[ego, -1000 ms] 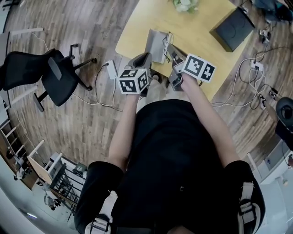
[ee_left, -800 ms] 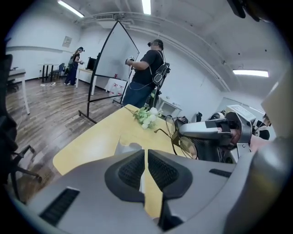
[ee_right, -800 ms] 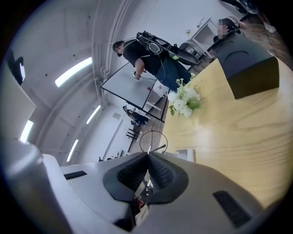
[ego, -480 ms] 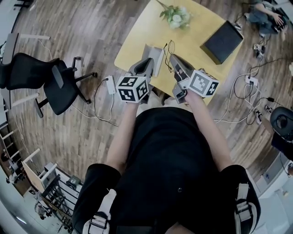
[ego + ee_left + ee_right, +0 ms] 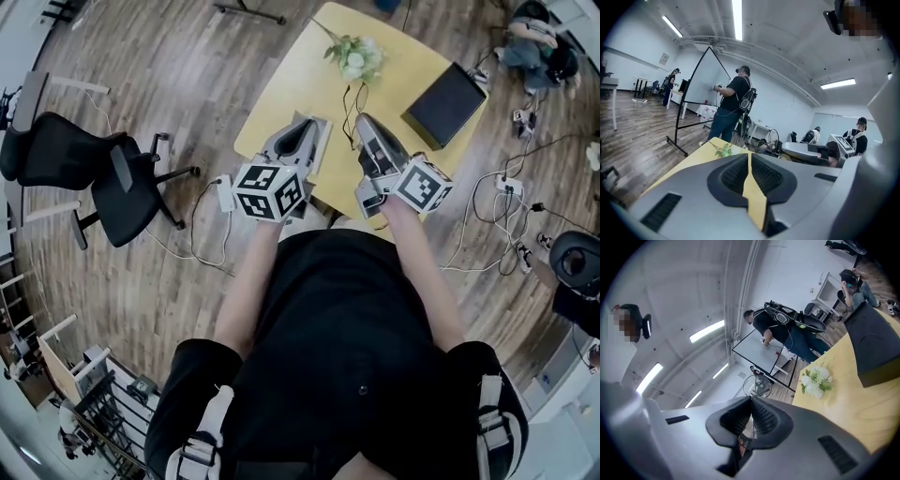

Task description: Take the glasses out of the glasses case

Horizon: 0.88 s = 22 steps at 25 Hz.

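Grey right tongs point(image 5: 750, 413) are clamped on the glasses point(image 5: 757, 386), with one round lens showing past the tips, held just short of the white flowers point(image 5: 354, 58). The left tongs point(image 5: 749, 168) are closed. A grey case point(image 5: 322, 141) lies on the yellow bench point(image 5: 281, 84), on the person's side of the flowers.
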{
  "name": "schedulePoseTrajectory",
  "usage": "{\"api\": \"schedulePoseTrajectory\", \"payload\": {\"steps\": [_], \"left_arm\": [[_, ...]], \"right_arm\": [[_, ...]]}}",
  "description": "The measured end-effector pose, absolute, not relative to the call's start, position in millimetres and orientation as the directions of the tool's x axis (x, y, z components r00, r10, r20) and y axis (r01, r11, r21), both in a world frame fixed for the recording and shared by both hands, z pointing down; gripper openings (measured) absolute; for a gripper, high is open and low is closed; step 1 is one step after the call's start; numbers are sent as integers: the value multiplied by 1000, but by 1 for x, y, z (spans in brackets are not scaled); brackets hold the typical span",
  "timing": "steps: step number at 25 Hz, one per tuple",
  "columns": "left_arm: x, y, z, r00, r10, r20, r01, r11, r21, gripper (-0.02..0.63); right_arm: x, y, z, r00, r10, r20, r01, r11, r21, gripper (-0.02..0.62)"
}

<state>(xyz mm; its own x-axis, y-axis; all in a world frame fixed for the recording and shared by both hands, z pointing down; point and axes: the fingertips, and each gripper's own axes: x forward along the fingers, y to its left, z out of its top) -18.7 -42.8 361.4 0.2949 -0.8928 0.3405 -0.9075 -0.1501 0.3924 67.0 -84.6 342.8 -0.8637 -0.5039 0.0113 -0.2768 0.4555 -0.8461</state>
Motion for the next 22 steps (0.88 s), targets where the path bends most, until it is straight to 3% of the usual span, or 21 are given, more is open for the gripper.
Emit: {"api": "schedulePoseTrajectory", "payload": {"steps": [14, 22], "left_arm": [[4, -51, 321, 338, -902, 270, -892, -216, 396, 37], [2, -48, 315, 321, -914, 248, -894, -206, 397, 37]], "right_arm": [[82, -79, 281, -844, -529, -85, -275, 564, -778, 23], [82, -75, 279, -854, -516, -68, -294, 586, -755, 21]]}}
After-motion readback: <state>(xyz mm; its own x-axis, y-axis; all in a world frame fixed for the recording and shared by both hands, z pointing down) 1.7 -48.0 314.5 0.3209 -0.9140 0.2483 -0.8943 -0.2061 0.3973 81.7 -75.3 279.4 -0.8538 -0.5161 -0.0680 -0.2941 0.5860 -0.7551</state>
